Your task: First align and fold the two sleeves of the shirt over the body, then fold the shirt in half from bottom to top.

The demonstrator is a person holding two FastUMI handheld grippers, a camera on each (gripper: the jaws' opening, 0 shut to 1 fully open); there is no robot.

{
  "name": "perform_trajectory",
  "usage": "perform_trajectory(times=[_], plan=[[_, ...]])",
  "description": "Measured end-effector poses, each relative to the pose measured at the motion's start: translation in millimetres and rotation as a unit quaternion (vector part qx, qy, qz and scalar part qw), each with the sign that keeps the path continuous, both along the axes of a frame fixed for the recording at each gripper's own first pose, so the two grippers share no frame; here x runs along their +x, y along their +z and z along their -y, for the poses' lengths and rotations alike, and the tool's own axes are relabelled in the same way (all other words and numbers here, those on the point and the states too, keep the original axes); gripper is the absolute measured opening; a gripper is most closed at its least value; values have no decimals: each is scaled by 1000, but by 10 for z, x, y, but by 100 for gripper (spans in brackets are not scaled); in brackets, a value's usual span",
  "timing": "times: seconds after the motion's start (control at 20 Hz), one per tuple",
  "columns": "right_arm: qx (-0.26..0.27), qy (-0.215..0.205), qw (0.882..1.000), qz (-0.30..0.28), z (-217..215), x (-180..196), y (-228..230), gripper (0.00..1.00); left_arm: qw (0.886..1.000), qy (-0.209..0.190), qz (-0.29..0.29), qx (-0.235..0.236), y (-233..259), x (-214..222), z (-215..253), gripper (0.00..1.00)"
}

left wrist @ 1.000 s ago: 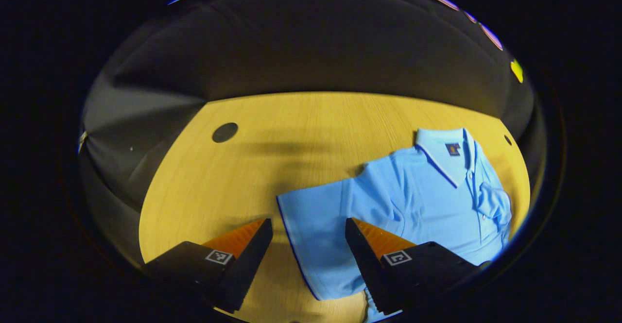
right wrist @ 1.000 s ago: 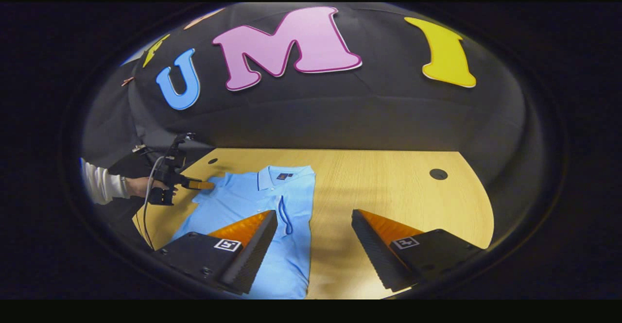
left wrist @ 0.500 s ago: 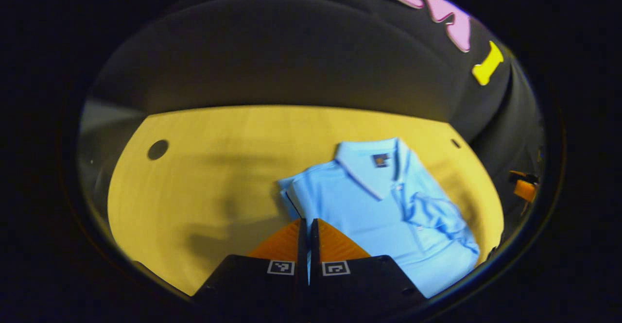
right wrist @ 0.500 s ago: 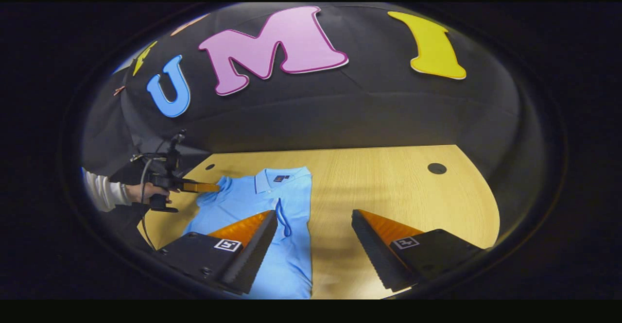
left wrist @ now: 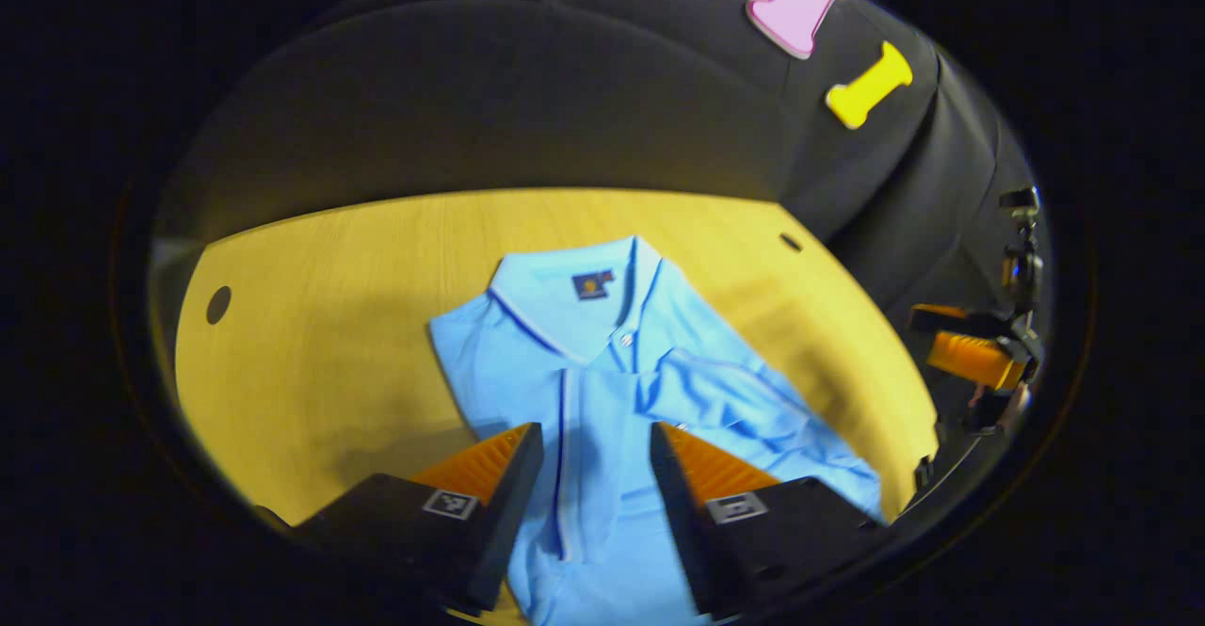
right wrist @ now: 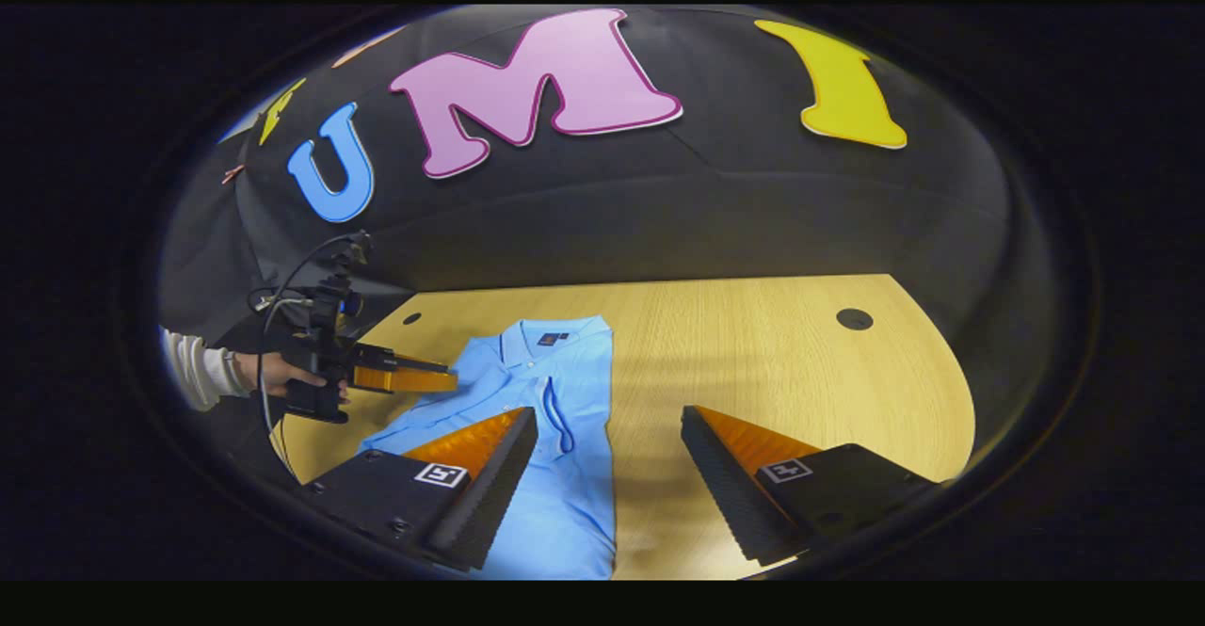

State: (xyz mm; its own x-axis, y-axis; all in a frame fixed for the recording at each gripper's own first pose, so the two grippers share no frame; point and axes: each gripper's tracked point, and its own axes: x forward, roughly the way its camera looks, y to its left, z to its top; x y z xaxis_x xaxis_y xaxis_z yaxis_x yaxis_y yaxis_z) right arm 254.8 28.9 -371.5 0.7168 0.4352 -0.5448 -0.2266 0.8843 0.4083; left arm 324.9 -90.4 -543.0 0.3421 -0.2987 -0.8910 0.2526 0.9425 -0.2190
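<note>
The left claw (left wrist: pixel 595 452) is hanging over the light blue shirt (left wrist: pixel 621 372), its fingers spread apart and gripping nothing, with blue cloth showing in the gap between them. Just ahead of that claw a dark blue trimmed edge (left wrist: pixel 561 438) is running away from the fingers toward the collar (left wrist: pixel 565 292), which is lying beyond the fingertips with a small dark label inside it. To the right of the left claw, a folded sleeve (left wrist: pixel 744 409) is lying rumpled across the body of the shirt. The shirt is resting flat on the wooden bench (left wrist: pixel 320 325), whose bare surface is stretching off to the left of the claw.

Over in the right gripper view, the right claw (right wrist: pixel 610 438) is released too, fingers wide apart, holding nothing. The shirt (right wrist: pixel 555 400) is sitting under and ahead of its left finger, while bare bench (right wrist: pixel 772 344) is lying ahead of its right finger. Farther off to the left of this claw, a hand (right wrist: pixel 278 374) in a white sleeve (right wrist: pixel 193 377) is holding the left claw (right wrist: pixel 442 379) level, its tips reaching over the near edge of the shirt; from here I cannot tell whether they are touching the cloth.
</note>
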Motion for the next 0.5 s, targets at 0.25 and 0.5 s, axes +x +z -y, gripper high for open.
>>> perform_trajectory(times=[0.25, 0.5], plan=[[19, -11, 999, -23, 99, -205, 11, 97, 999, 5, 8, -31, 511, -225, 77, 91], [48, -15, 995, -84, 257, -956, -84, 96, 997, 24, -19, -74, 1011, -1358, -170, 93]])
